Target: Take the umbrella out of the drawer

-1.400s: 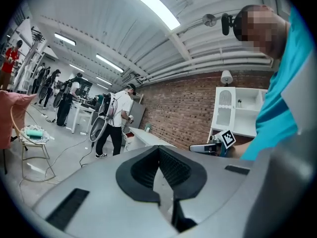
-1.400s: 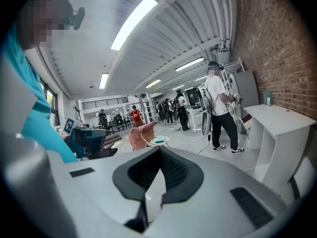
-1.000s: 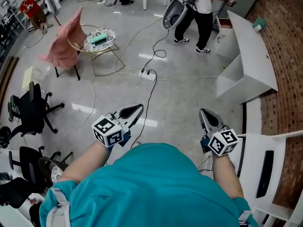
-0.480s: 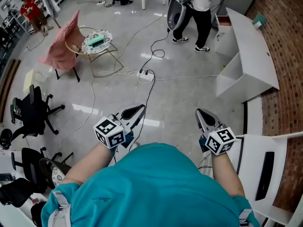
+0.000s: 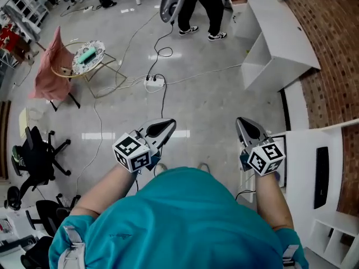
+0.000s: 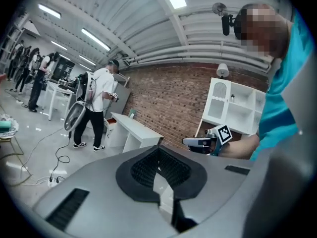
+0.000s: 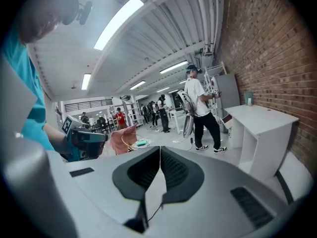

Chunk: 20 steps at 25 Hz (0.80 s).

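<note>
No umbrella shows in any view. A white cabinet [image 5: 303,167] with a dark handle slot [image 5: 321,176] stands at the right edge of the head view. My right gripper [image 5: 243,125] hangs just left of it, jaws shut and empty; in its own view the right gripper [image 7: 160,151] points across the hall. My left gripper [image 5: 162,128] is level with it over the grey floor, also shut with nothing held. In its own view the left gripper [image 6: 159,150] faces the brick wall, with the right gripper [image 6: 202,143] ahead of it.
A white desk [image 5: 280,32] stands at the brick wall, a person [image 5: 203,4] beside it. Cables and a power strip [image 5: 154,82] lie on the floor ahead. A pink-draped chair [image 5: 49,66], a round table [image 5: 88,55] and black office chairs [image 5: 33,150] stand left.
The head view has swung right, so the white cabinet takes up more of the frame. Both grippers moved along with it, a little apart as before, and stay shut.
</note>
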Available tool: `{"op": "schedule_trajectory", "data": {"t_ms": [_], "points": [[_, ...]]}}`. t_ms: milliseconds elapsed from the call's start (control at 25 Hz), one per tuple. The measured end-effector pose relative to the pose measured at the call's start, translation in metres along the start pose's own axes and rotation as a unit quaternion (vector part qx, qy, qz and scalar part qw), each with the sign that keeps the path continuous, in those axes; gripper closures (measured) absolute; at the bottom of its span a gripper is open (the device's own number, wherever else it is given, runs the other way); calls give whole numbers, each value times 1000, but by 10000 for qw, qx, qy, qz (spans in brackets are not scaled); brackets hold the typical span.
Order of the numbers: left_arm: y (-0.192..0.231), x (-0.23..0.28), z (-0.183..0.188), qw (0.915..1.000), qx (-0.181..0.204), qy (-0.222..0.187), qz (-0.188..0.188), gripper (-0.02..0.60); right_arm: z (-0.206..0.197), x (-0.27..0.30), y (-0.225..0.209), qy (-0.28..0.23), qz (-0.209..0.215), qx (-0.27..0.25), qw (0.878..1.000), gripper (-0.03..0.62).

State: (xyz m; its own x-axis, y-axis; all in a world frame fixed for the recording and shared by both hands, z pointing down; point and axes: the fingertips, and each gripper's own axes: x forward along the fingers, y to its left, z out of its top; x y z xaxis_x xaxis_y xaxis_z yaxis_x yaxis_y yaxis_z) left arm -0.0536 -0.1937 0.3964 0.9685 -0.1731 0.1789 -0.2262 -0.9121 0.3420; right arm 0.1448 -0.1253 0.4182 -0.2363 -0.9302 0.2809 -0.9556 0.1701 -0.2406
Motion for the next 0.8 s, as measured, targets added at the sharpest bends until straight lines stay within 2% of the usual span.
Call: {"op": "schedule_trajectory", "data": {"t_ms": [160,320,360,560,800], "points": [[-35,64,-7,9972,169,341,-648,566,-17,-47,-45,-71,-571,226,9981,569],[-82,131,-22,9882,364,708,-1308,566,-53,-107,-88,8,-1140,478,9923,560],[-95,147,-28,9851,406,799,-1465,566,-64,-121,-99,61,-1279,534,9903,525],[-159,216,-64,9664,592,1218,-2186,566,-127,-183,-146,494,-1787,645,9805,465],[-226,275,-116,9393,739,1768,-2847,566,-220,-228,-180,1476,-1857,880,9674,382]]}}
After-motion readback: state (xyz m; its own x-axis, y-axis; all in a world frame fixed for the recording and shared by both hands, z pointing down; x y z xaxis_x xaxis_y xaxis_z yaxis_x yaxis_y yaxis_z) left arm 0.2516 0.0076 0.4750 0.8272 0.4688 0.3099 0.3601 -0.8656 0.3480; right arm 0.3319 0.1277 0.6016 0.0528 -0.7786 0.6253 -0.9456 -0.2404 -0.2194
